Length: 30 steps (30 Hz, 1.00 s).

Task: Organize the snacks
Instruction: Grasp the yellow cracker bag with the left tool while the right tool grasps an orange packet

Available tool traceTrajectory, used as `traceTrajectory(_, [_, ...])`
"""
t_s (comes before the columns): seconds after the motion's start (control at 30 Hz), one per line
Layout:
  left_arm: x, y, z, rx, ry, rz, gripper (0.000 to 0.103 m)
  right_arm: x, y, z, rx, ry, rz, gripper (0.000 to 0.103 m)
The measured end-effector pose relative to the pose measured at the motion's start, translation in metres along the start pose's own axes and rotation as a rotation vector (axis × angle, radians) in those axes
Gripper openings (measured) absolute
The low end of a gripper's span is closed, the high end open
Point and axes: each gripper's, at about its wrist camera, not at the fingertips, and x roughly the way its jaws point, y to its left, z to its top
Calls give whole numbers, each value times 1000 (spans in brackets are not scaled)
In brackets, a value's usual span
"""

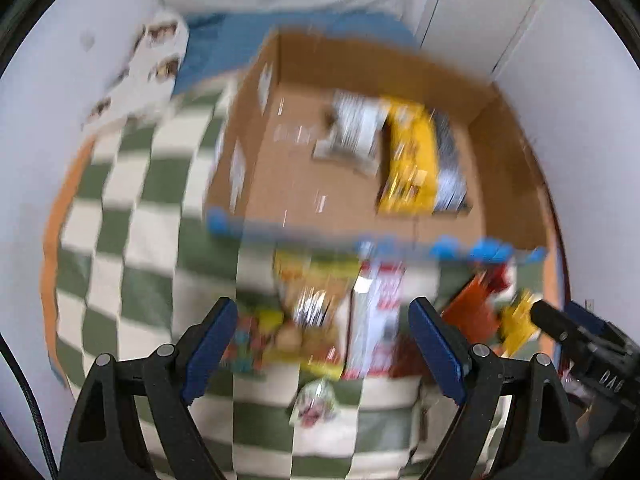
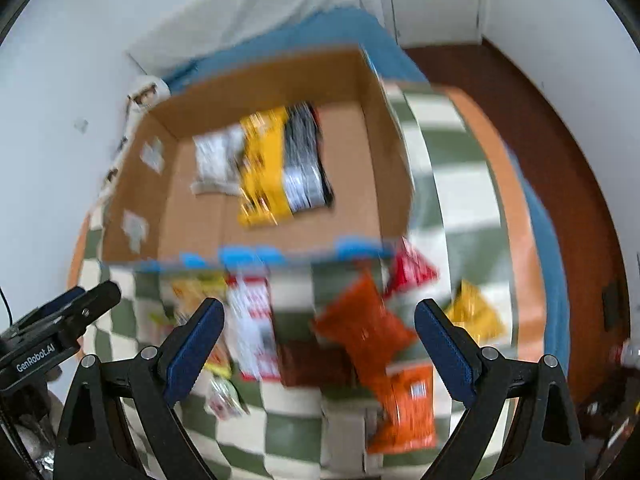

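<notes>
partly done, by the look of it: three snack packs, white [image 2: 216, 164], yellow [image 2: 262, 172] and black [image 2: 306, 164], lie side by side in the open cardboard box [image 2: 280, 72]. many more snacks sit loose on the checked blanket [image 2: 452, 184] just in front of the box, among them an orange bag [image 2: 366, 330], a red bag [image 2: 412, 270] and a white-and-red pack [image 2: 254, 324]. both views are blurred. left claw [image 1: 323, 350] and right claw [image 2: 319, 350] are both spread wide and empty, above the loose pile.
</notes>
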Motion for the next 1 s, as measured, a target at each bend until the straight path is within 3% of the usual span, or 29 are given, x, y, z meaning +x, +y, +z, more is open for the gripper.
traceTrajectory(0.23, [85, 5, -25, 21, 169, 54, 88, 69, -22, -21, -53, 128, -72, 98])
traceTrajectory(0.4, [126, -10, -19, 106, 220, 95, 88, 109, -16, -21, -225, 185, -167, 98])
traceTrajectory(0.47, [136, -16, -17, 126, 222, 97, 87, 119, -14, -22, -264, 203, -176, 93])
traceTrajectory(0.5, [137, -18, -17, 128, 211, 98, 84, 124, -15, -23, -265, 216, -167, 82])
traceTrajectory(0.53, [137, -19, -17, 126, 203, 100, 73, 125, -17, -23, -251, 221, -154, 73])
traceTrajectory(0.57, [138, -19, -18, 120, 203, 100, 60, 127, -20, -23, -213, 228, -140, 73])
traceTrajectory(0.8, [134, -6, -45, 28, 235, 56, 53, 126, -68, -41, 238, 312, 43, 69])
traceTrajectory(0.9, [136, -1, -62, -1, 264, 30, 53, 128, -73, -50, 266, 341, 92, 71])
traceTrajectory(1.0, [150, 0, -62, -4, 292, 7, 55, 132, -67, -50, 178, 332, 60, 83])
